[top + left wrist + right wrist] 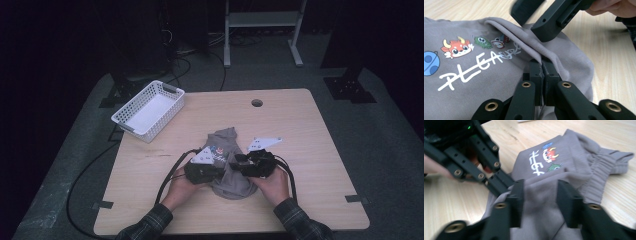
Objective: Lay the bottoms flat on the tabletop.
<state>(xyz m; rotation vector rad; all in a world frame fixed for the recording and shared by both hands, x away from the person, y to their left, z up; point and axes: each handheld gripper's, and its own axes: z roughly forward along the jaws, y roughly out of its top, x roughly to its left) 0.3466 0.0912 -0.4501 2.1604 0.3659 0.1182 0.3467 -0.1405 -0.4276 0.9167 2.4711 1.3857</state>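
- The grey garment (227, 165) lies bunched near the front middle of the wooden table (310, 150), with bare tabletop all round and well clear of every edge.
- The left gripper (541, 65) is clenched on a raised fold of the garment.
- The right gripper (540, 195) has its jaws spread, straddling the fabric just beside it.
- The white basket (148, 109) at the far left corner holds nothing.
- The print reads "PLEASURE" under cartoon monsters (457, 48).

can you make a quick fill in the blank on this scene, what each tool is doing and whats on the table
1. The left tool is ____ on a fold of the grey garment.
2. The right tool is ____, its jaws astride the cloth.
3. The white basket sits near the table's far ____ corner.

Missing words: shut; open; left
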